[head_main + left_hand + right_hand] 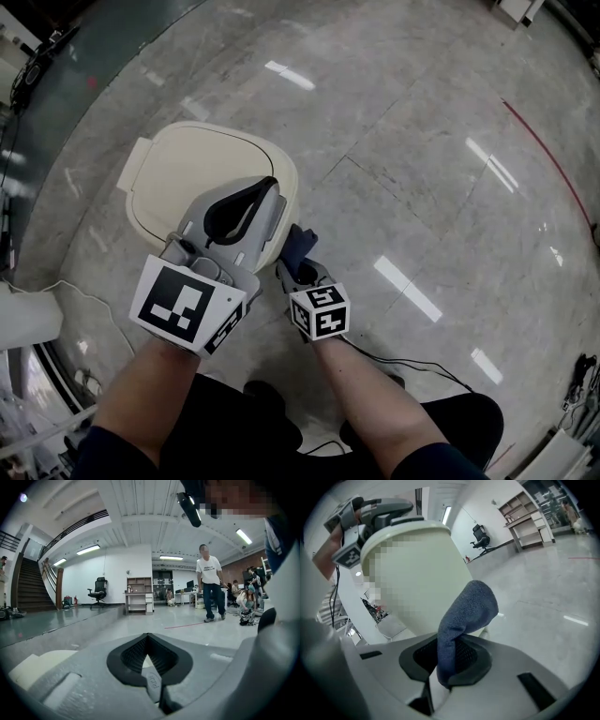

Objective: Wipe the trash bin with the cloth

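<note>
The right gripper (pixel 449 667) is seen clamped on a dark blue terry cloth (pixel 466 611), which is held against the side wall of the cream plastic trash bin (pixel 417 569), below its rim. The left gripper (pixel 148 654), jaws together and empty, is held over the bin's closed lid (pixel 192 169).

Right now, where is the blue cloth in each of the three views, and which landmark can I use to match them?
Head view: the blue cloth is near the centre, just off the right side of the trash bin.
Left gripper view: not in it.
Right gripper view: at the centre, clamped in the right tool, rising in front of the bin.
Shared landmark: the cream trash bin, also at lower left in the left gripper view and behind the cloth in the right gripper view.
</note>
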